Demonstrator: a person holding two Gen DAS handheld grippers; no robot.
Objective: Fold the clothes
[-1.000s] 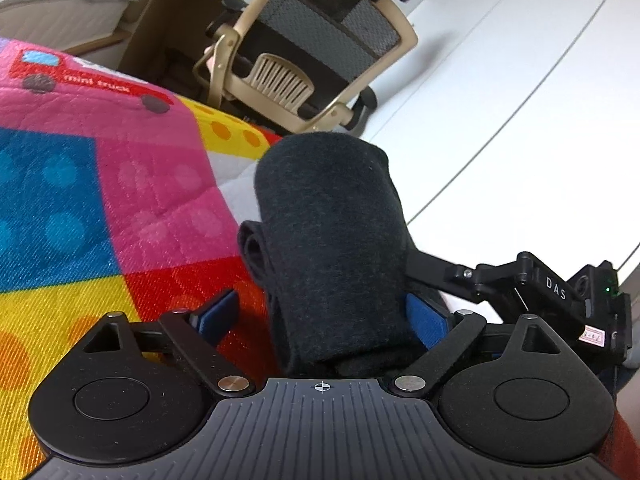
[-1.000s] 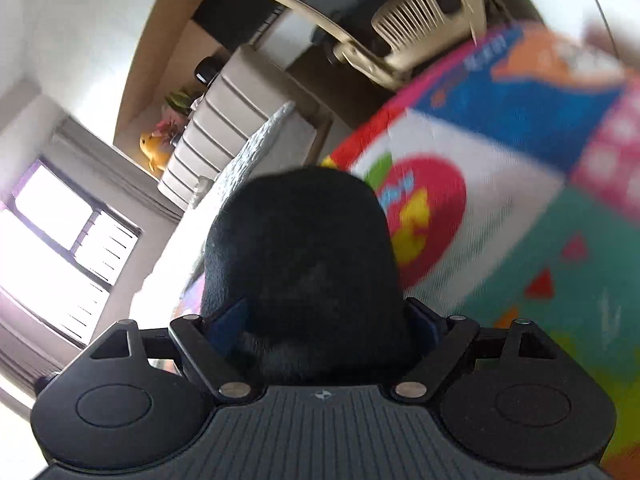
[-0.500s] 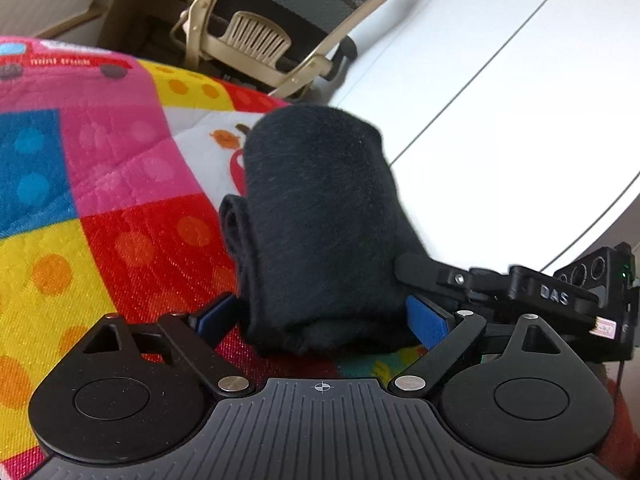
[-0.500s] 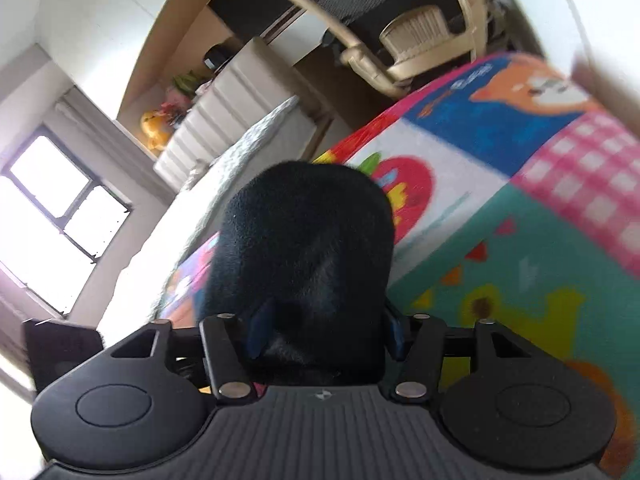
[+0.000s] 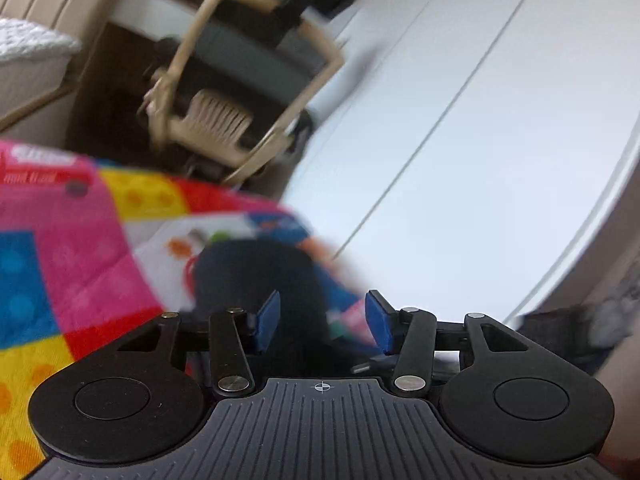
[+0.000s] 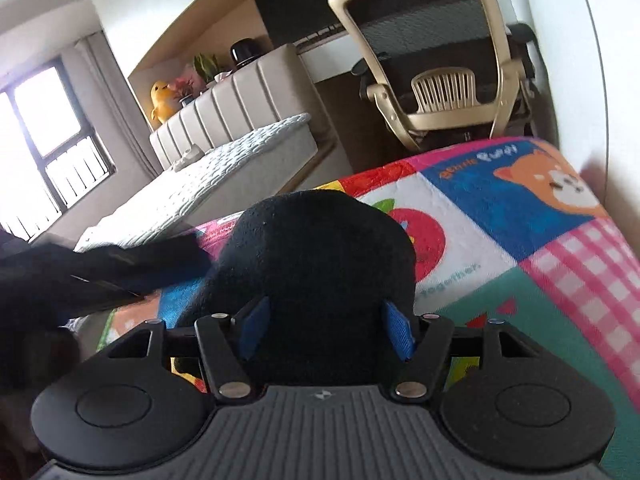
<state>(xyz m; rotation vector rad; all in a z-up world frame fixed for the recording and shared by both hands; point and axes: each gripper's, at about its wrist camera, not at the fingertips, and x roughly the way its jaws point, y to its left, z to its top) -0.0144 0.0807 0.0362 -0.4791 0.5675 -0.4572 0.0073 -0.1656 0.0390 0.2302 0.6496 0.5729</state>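
A folded black garment (image 6: 324, 264) lies on the colourful play mat (image 6: 560, 248). My right gripper (image 6: 326, 332) has its blue pads (image 6: 396, 330) on either side of the bundle, pressed against the cloth. In the left wrist view the same black garment (image 5: 256, 280) lies on the mat (image 5: 60, 280) beyond my left gripper (image 5: 322, 320), whose blue pads (image 5: 266, 320) stand apart with nothing between them; this view is motion-blurred. The left gripper's body shows as a dark blur in the right wrist view (image 6: 80, 272).
A beige office chair (image 6: 440, 80) stands past the mat's far edge, by a dark desk. A bed with a white cover (image 6: 208, 176) is at the back left. White cabinet doors (image 5: 480, 140) run along the right side.
My left gripper has let go of the black garment and pulled back and up, its jaws narrower. My right gripper has lowered the garment onto the mat and still clasps it.
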